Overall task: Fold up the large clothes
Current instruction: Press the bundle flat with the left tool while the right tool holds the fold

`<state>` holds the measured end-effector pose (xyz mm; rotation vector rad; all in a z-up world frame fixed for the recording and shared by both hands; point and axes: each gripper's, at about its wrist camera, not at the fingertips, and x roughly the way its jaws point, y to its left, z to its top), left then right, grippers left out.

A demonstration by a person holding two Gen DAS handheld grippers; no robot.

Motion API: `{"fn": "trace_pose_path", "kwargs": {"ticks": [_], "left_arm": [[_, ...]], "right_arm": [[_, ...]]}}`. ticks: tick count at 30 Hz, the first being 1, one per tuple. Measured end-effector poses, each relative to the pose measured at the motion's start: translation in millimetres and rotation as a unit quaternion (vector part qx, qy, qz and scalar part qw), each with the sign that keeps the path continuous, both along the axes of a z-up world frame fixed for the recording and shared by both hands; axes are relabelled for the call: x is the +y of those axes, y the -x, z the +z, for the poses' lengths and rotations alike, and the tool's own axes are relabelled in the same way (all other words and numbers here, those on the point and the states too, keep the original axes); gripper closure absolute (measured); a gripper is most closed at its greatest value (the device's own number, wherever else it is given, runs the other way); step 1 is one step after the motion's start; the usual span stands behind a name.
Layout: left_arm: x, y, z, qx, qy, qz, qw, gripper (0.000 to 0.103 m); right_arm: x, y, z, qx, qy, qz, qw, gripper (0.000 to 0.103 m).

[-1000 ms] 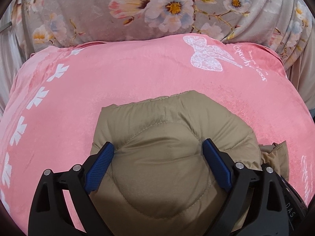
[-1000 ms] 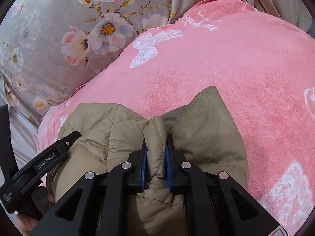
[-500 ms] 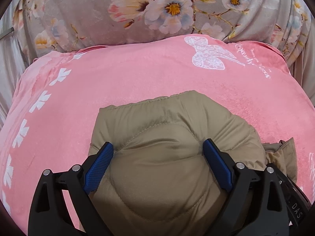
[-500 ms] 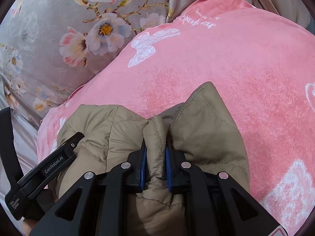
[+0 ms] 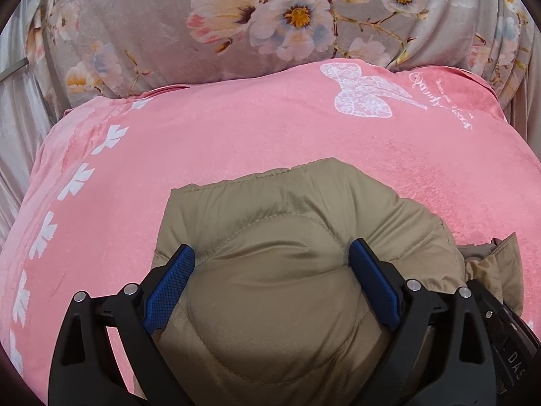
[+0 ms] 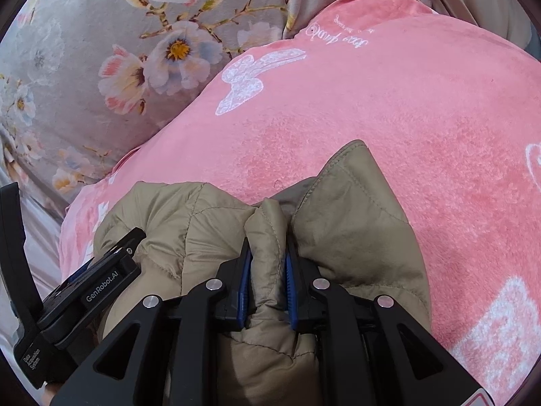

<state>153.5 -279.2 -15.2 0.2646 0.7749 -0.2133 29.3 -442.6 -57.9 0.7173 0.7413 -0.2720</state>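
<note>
left wrist: left gripper (image 5: 270,264) fingers spread wide, a puffy bulge of the tan quilted jacket (image 5: 287,237) between them, jacket lying on pink blanket (image 5: 203,149) | right wrist: right gripper (image 6: 267,264) pinched tight on a jacket (image 6: 355,209) fold; floral pillow (image 6: 101,50) beyond the blanket (image 6: 405,101)

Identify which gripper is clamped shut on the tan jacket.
The right gripper: its blue pads pinch a fold of the tan jacket. The left gripper stands wide open around it.
</note>
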Motion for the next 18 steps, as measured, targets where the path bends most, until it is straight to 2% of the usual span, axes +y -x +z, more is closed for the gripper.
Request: {"fn": "trace_pose_path", "kwargs": {"ticks": [3, 5, 6, 9, 12, 15, 16, 18], "left_arm": [[2.7, -1.1, 1.9, 0.009, 0.008, -0.006, 0.9999, 0.012], [14.9, 4.2, 11.7, 0.03, 0.019, -0.028, 0.999, 0.012], [22.0, 9.6, 18.6, 0.035, 0.024, -0.036, 0.9985, 0.012], [60.6, 44.4, 45.3, 0.055, 0.052, -0.067, 0.9948, 0.012], [81.0, 73.8, 47.9, 0.07, 0.049, -0.076, 0.9934, 0.012], [97.4, 94.7, 33.6, 0.114, 0.052, -0.073, 0.9894, 0.012], [104.0, 102.0, 28.3, 0.128, 0.057, -0.069, 0.9877, 0.012], [112.5, 113.2, 25.5, 0.131, 0.062, -0.065, 0.9873, 0.012]], "right_arm": [[-8.0, 7.7, 2.2, -0.009, -0.029, 0.0, 1.0, 0.088], [-6.4, 26.6, 19.7, -0.001, -0.029, -0.007, 1.0, 0.08], [-3.5, 39.0, 30.0, -0.003, -0.02, -0.006, 1.0, 0.073], [16.0, 90.6, 57.0, 0.007, 0.027, 0.025, 0.999, 0.073], [36.1, 123.2, 49.4, 0.042, 0.034, 0.054, 0.997, 0.073], [54.3, 140.8, 33.5, 0.076, 0.043, 0.06, 0.994, 0.073], [59.2, 144.2, 30.6, 0.079, 0.047, 0.06, 0.994, 0.073], [67.9, 150.7, 29.3, 0.079, 0.06, 0.056, 0.993, 0.073]]}}
